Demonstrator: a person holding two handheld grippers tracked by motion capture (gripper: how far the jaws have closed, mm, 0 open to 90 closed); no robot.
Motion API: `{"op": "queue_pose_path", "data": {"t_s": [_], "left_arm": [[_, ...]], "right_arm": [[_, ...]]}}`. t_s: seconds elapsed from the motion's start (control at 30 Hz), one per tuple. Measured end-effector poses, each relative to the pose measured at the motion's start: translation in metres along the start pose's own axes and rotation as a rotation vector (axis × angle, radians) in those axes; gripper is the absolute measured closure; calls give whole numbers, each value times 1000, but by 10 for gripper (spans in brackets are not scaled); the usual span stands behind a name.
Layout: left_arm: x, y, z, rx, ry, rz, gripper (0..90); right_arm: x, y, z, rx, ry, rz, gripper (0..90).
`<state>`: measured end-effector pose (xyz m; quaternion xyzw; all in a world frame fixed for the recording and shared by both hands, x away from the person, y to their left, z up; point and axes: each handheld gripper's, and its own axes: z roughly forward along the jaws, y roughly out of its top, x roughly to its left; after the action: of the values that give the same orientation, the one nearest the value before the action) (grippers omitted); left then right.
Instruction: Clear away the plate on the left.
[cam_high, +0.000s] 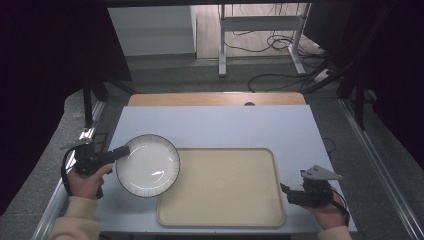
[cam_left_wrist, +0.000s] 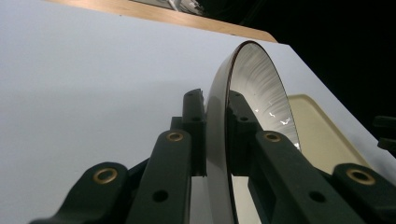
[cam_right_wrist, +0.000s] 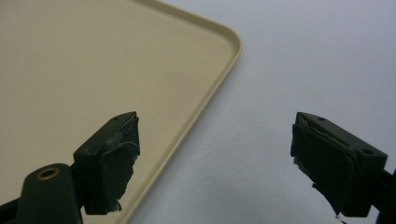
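Observation:
A white plate with a dark striped rim (cam_high: 148, 165) hangs over the table's left side, its right edge above the left rim of the beige tray (cam_high: 220, 187). My left gripper (cam_high: 122, 150) is shut on the plate's left rim; in the left gripper view the rim (cam_left_wrist: 215, 107) runs edge-on between the two pads, one jaw on each face. My right gripper (cam_high: 286, 190) rests at the tray's right edge, held by a hand. In the right gripper view its jaws stand wide apart (cam_right_wrist: 215, 161) with nothing between them, over the tray's rounded corner (cam_right_wrist: 233, 44).
A pale blue mat (cam_high: 215, 125) covers the table, with a wooden strip (cam_high: 215, 99) at the far edge. Beyond it stand a desk frame (cam_high: 260, 30) and floor cables (cam_high: 280, 75). Metal rails run along both sides.

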<state>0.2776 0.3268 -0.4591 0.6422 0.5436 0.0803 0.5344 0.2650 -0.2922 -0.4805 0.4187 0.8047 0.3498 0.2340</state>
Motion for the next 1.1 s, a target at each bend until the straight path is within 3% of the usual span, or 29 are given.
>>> {"op": "queue_pose_path", "data": {"t_s": [0.53,1.1], "left_arm": [[-11,1,7,-2,-41,0,813],[-16,1,11,7,-43,18,809]], "right_arm": [[0,-1,1,12,1,-8,162],[0,-1,3,22,-4,-16,162]]}}
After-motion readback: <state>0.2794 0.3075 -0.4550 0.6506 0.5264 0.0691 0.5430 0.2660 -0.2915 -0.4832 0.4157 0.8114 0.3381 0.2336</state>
